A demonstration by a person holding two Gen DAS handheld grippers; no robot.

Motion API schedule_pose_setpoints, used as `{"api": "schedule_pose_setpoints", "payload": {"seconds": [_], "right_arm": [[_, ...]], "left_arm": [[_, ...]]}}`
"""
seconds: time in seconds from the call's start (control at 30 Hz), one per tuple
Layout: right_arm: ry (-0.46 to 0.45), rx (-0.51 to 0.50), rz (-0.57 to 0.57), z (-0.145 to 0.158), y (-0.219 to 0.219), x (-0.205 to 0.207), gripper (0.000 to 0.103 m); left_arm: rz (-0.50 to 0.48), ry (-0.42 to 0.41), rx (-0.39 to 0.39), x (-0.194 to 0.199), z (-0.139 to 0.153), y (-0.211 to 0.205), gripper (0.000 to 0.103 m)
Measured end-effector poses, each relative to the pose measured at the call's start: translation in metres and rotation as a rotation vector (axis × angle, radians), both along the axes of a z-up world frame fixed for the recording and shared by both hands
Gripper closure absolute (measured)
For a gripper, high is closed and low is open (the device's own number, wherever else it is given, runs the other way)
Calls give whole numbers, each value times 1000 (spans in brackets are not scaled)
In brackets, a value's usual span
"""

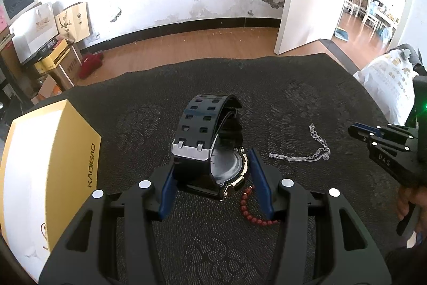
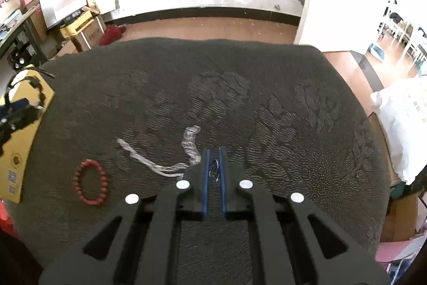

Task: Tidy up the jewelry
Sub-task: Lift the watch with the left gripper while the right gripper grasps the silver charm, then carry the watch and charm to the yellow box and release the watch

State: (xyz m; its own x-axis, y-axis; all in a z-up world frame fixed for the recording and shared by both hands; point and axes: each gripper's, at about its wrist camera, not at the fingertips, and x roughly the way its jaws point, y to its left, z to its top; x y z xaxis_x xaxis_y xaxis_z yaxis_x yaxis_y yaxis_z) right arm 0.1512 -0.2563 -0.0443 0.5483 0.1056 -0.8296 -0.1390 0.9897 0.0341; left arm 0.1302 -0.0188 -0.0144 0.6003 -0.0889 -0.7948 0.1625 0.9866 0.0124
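Observation:
My left gripper (image 1: 212,164) is shut on a black watch (image 1: 210,140) with a silver buckle, held just above the dark cloth. A red bead bracelet (image 1: 252,207) lies under its right finger; it also shows in the right wrist view (image 2: 92,183). A silver chain (image 1: 307,151) lies on the cloth to the right. In the right wrist view my right gripper (image 2: 214,154) is nearly closed on one end of the silver chain (image 2: 160,162), which looks motion-blurred. A gold box (image 1: 50,164) stands at the left; it also shows in the right wrist view (image 2: 21,138).
The dark patterned cloth (image 2: 267,111) covers a round table. Cardboard boxes (image 1: 53,63) are stacked on the floor at the back left. A white bag (image 2: 400,130) sits off the right edge. An open door (image 1: 293,4) stands at the back right.

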Motion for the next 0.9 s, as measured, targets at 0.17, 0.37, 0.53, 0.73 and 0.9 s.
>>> {"api": "schedule_pose_setpoints", "payload": {"seconds": [0.17,0.37,0.53,0.73,0.9], "right_arm": [[-44,-2,37,25,28,-18,96],[-71,23,79,47,55,-34,96],[-102,44,134,68,86,-45,96],[-126,66,220,87,137,-49,96],[-144,88,305,103,195,-49,96]], "left_arm": [[21,-17,2,-13,12,7,53],[57,-37,11,-26,25,20,53],[93,-46,17,-40,34,43,53],[184,-65,16,-59,48,97,53],[279,-72,-1,-73,53,152,53]]}}
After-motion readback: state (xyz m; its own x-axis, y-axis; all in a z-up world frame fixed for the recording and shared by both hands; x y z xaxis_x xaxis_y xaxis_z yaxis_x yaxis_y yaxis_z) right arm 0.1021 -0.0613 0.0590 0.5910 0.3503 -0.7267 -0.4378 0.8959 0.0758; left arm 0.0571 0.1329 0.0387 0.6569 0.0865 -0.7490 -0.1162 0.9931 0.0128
